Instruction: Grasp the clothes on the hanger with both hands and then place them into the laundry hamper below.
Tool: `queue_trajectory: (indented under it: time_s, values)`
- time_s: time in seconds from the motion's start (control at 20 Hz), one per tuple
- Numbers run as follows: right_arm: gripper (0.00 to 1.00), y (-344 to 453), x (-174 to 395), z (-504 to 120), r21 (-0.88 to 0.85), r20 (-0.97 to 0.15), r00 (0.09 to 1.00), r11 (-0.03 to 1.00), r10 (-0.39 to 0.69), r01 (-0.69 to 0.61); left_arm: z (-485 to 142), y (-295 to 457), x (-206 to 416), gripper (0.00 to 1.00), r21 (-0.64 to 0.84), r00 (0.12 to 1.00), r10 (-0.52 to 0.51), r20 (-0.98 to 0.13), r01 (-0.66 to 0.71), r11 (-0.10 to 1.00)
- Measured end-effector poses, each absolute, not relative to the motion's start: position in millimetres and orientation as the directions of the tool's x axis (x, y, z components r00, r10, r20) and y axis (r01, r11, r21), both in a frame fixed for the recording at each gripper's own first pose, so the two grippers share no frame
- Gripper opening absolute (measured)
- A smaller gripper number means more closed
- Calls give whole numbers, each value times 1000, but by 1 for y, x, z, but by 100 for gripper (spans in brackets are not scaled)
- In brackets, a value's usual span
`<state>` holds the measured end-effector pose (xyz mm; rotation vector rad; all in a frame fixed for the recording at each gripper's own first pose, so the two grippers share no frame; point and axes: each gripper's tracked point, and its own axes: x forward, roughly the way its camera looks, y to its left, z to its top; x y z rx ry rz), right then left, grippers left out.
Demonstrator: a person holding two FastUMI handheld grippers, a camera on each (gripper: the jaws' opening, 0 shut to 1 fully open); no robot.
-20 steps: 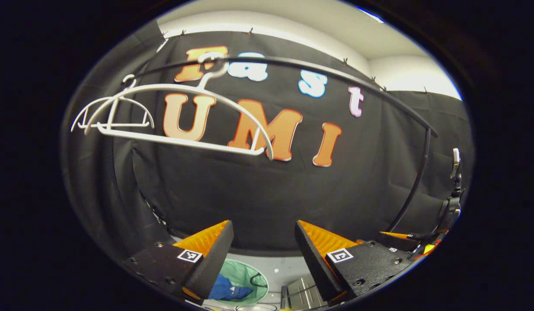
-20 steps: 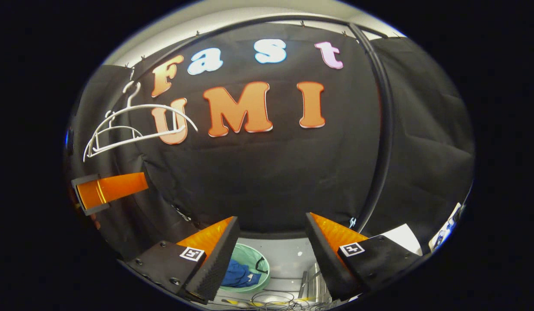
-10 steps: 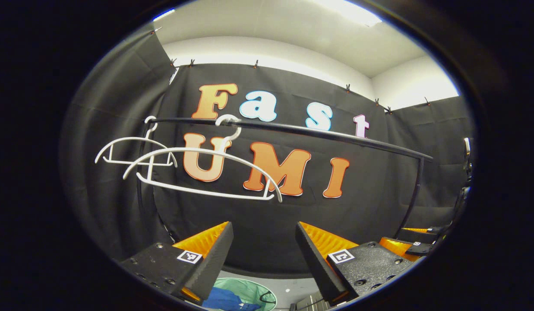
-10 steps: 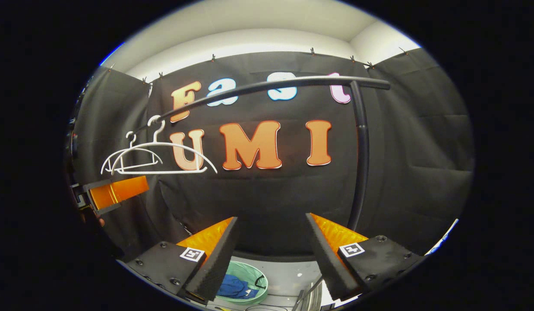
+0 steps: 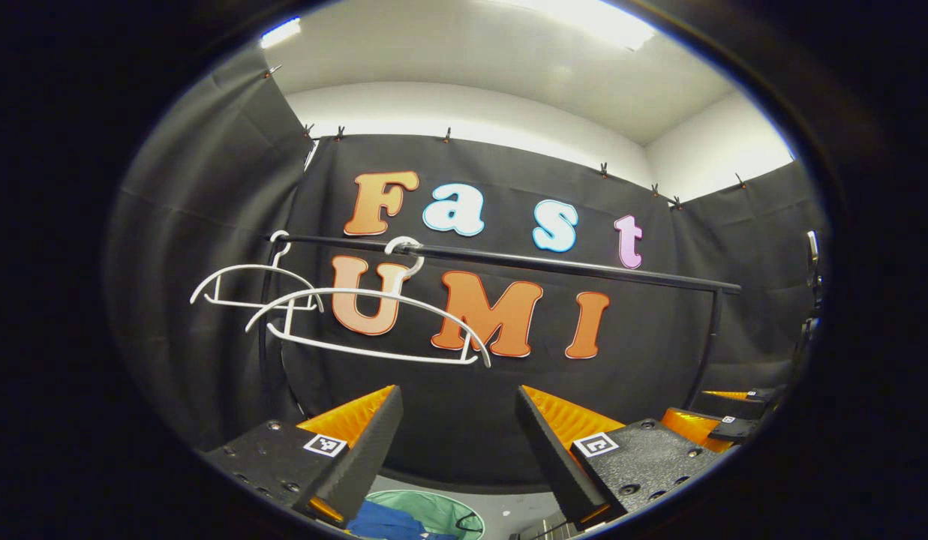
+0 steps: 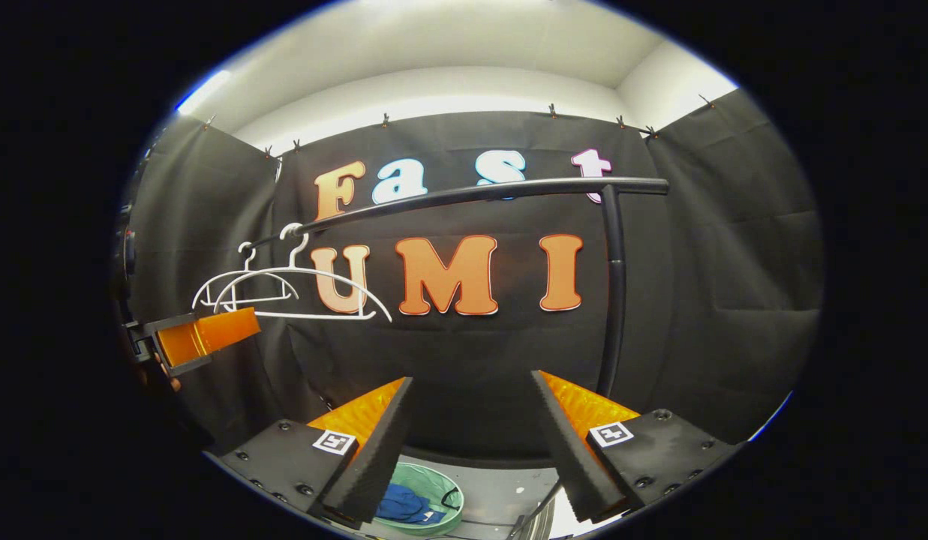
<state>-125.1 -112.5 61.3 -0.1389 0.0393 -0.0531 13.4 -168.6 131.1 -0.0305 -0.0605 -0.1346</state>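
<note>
Both grippers held up facing the rail, jaws spread, nothing between them.

My left gripper (image 5: pixel 457 442) stood with its wedge-shaped fingers apart, ridged inner faces bare; my right gripper (image 6: pixel 470 435) was the same, wide and empty. Ahead ran a thin, round black rail (image 5: pixel 554 264) on a black upright post (image 6: pixel 612 300). Two white hangers hung by their hooks near its left end: the near hanger (image 5: pixel 373 322), a slim curved plastic frame with a straight lower bar, and the far hanger (image 5: pixel 246 285) behind it, both bare. Low between my fingers sat the laundry hamper (image 6: pixel 441 487), round, pale green, soft-walled, on a grey floor (image 6: pixel 501 491). The blue clothes (image 6: pixel 403 504) lay crumpled inside it, also seen in the left gripper view (image 5: pixel 381 521).
</note>
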Motion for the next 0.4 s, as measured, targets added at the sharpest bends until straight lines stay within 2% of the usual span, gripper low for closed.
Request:
queue_trajectory:
  time_s: [0.4]
  values:
    - [89, -103, -120, 66, -169, -16, 997, 983, -70, 66, 146, -139, 6, 92, -45, 990, -110, 88, 115, 992]
